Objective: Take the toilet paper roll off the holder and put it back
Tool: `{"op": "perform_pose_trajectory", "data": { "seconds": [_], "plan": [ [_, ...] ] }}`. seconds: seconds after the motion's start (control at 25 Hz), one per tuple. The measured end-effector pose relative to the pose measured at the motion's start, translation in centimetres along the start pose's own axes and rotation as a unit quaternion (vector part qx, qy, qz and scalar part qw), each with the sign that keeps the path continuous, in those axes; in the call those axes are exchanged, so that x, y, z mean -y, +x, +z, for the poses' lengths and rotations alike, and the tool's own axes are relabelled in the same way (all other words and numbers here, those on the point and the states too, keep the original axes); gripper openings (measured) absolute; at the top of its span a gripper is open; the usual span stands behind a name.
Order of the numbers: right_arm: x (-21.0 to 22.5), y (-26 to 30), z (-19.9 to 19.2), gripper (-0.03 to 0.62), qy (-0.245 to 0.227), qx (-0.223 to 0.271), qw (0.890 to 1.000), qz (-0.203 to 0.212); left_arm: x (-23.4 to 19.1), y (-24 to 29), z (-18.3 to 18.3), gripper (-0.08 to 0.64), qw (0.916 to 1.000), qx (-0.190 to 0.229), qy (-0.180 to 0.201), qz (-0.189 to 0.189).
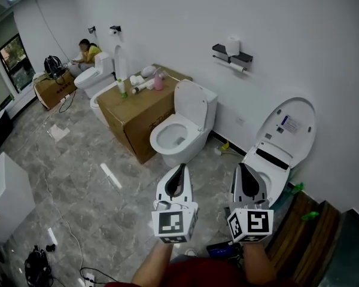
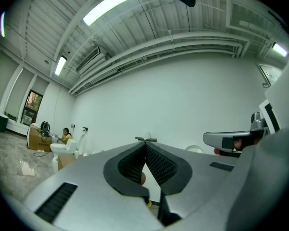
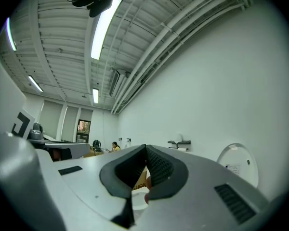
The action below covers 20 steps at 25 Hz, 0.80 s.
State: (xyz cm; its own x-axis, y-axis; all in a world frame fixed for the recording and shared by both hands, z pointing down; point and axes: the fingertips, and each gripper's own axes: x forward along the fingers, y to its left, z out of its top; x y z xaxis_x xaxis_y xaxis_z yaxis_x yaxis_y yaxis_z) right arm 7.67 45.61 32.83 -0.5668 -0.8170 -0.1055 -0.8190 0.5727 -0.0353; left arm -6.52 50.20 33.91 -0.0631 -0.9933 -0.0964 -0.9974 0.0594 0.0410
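Nearest, low in the head view: left gripper (image 1: 180, 167) and right gripper (image 1: 241, 166), side by side, noses toward the wall. Jaws of each pressed together tip to tip, with nothing between them; the same in each gripper's own view.

Beyond, from large to small:
- White wall (image 1: 167, 17) across the whole far side.
- Open-lidded toilet (image 1: 278, 151) just ahead of the right gripper.
- Second toilet (image 1: 179, 130) ahead of the left gripper, touching a cardboard box (image 1: 137, 115).
- High on the wall, a dark toilet paper holder (image 1: 242, 57).
- On its shelf, an upright spare roll (image 1: 233, 45).
- Hung beneath, the toilet paper roll (image 1: 236, 67), small at this range, long axis seemingly level and running along the wall.

Judging from this: not yet begun, roll untouched on the holder. Well apart from both grippers, ahead and above, past the toilets. Nearly in line with the right gripper, so nearer to that one; in the right gripper view, just up and right of the jaw tips. Next move likely a long reach forward and upward, with the jaws opened on the way and brought in across the roll's axis.
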Motion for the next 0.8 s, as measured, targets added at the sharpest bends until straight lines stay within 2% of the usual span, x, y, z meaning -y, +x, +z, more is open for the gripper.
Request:
{"op": "perform_pose_trajectory", "data": {
  "seconds": [0.12, 0.28, 0.52, 0.8],
  "plan": [
    [0.5, 1.4, -0.6, 0.017, 0.007, -0.009, 1.0, -0.005, -0.4, 1.6, -0.4, 0.015, 1.0, 0.0, -0.001, -0.007],
    [2.1, 3.7, -2.2, 0.017, 0.039, -0.027, 0.999, 0.0, -0.1, 4.3, -1.5, 0.015, 0.9998, -0.007, -0.008, -0.015],
    [5.1, 8.5, -3.6, 0.017, 0.03, -0.022, 0.999, -0.007, -0.4, 10.4, -3.2, 0.015, 0.9998, -0.007, -0.014, -0.013],
    [10.7, 16.2, -4.8, 0.017, 0.028, -0.022, 0.999, 0.001, 0.9, 20.0, -4.0, 0.015, 0.9998, -0.009, -0.001, -0.016]
  ]
}}
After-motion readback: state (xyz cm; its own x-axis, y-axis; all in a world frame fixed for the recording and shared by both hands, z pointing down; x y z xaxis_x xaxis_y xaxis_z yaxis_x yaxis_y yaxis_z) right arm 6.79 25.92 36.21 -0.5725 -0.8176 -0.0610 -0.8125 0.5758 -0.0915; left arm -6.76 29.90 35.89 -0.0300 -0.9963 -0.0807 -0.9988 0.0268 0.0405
